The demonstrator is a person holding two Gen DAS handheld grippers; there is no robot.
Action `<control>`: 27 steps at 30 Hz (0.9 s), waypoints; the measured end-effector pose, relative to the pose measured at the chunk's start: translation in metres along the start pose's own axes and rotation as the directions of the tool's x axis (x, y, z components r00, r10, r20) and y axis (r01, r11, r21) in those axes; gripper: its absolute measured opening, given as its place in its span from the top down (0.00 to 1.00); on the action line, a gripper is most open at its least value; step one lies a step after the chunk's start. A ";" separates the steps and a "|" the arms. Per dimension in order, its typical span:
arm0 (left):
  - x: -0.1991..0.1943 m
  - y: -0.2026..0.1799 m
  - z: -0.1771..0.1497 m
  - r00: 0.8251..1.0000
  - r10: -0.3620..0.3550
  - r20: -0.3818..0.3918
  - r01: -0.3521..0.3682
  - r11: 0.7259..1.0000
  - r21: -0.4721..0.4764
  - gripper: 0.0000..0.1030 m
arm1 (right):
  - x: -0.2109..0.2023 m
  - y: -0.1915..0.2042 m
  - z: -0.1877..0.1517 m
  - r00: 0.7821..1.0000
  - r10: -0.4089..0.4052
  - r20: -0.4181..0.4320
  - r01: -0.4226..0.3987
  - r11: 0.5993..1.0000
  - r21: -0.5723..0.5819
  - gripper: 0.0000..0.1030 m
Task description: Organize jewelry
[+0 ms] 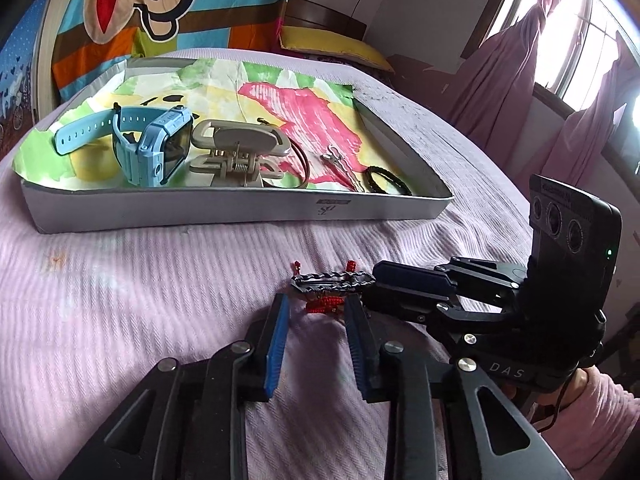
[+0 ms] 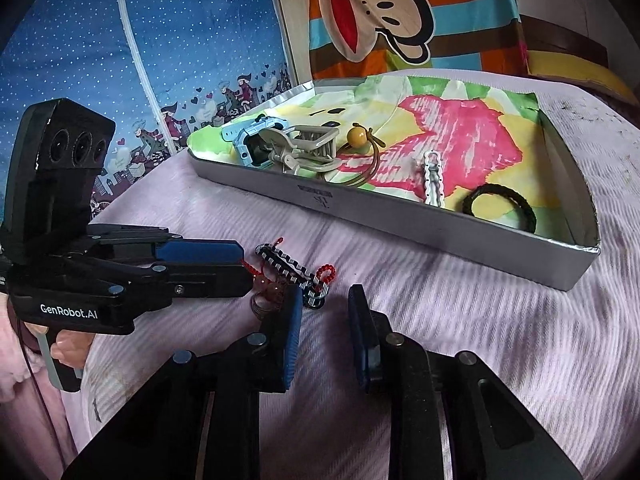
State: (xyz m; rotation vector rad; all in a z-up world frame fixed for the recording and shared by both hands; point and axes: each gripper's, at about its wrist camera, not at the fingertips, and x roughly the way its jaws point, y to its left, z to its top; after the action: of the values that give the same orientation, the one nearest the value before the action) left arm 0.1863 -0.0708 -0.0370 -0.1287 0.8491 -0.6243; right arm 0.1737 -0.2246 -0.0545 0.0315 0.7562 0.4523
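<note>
A: Item — clip (image 1: 332, 282), black and white, with a red cord (image 1: 326, 303) tangled under it. Location?

B: On the bed (image 1: 120, 300), in front of the tray (image 1: 240, 208), not yet in it. Both tools are on it, one from each end.

A: Left gripper (image 1: 316, 304) — condition?

B: Fingers (image 1: 276, 340) narrow. The red cord lies in the gap, but I see bare cover on either side of it, so no pad is seen to press.

A: Right gripper (image 2: 325, 300)?

B: Narrow too. The clip's end sits just beside one of its fingers (image 2: 292, 332); the other stands clear of it. Not a firm hold, as far as I can judge.

A: Risks, listed.

B: One: the left fingers catch only the cord, and the clip drags or drops as it lifts. Two: the right fingers close beside the clip's end, not across it, and it skids off over the ribbed cover. Three: the two tools pull apart and the cord snags or tears — its beads look fragile. Four: the fingertips are close together here and could knock each other.

A: And at the tray?

B: Watch (image 1: 156, 148), claw (image 1: 240, 148) and band (image 2: 500, 189) already lie in it. A loose cord could hook one on the way down.
</note>
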 end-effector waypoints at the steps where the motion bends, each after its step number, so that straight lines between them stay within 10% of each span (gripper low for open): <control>1: 0.000 0.001 0.000 1.000 -0.002 -0.001 0.002 1.000 -0.003 0.79 | 0.001 0.000 0.000 1.000 0.004 -0.002 -0.004 1.000 0.001 0.81; 27: 0.004 0.008 -0.003 1.000 0.002 0.001 -0.002 0.999 -0.047 0.93 | 0.016 0.003 0.008 0.999 0.043 -0.031 -0.044 0.999 -0.019 0.90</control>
State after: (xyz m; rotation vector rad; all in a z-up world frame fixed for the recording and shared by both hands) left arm 0.1900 -0.0661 -0.0445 -0.1707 0.8626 -0.6026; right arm 0.1879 -0.2140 -0.0585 0.0224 0.7825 0.5027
